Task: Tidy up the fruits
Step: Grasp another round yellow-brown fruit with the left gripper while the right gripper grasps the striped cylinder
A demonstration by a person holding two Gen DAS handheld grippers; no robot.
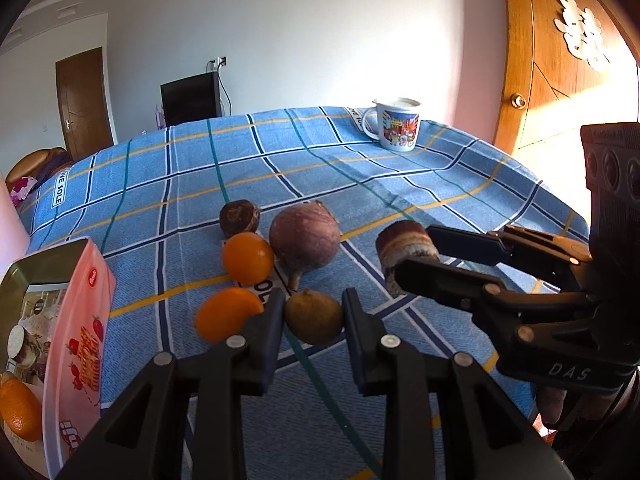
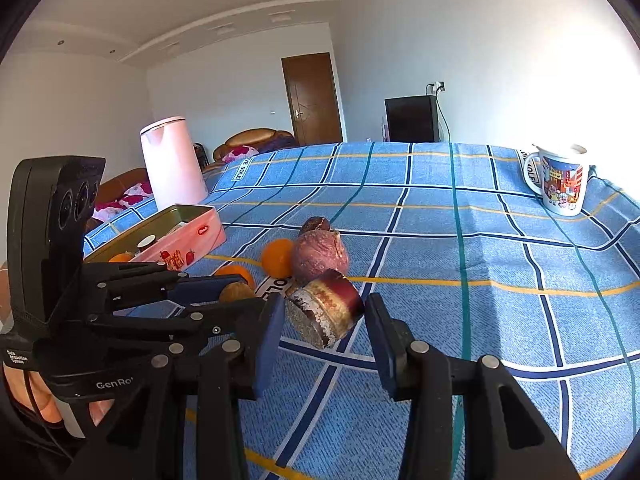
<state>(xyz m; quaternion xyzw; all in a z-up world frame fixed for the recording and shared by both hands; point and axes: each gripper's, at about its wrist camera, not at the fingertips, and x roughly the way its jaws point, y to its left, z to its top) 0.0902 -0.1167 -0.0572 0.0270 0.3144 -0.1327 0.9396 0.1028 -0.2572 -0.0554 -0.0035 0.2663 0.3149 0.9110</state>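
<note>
Several fruits lie together on the blue checked cloth (image 1: 360, 168). A small brown fruit (image 1: 314, 320) sits between the fingers of my left gripper (image 1: 314, 310), which is shut on it. My right gripper (image 2: 325, 322) is shut on a short reddish-brown cylindrical chunk (image 2: 328, 308); in the left wrist view that chunk (image 1: 404, 248) is at the right. Beside them are a large purple round fruit (image 1: 304, 236), a dark brown round fruit (image 1: 239, 216) and two oranges (image 1: 248, 258) (image 1: 226, 314).
An open pink tin (image 1: 80, 320) stands at the left, with an orange (image 1: 18, 408) and another piece inside. A pale pink kettle (image 2: 172, 160) stands behind the tin. A printed mug (image 1: 398, 124) is at the far right of the cloth.
</note>
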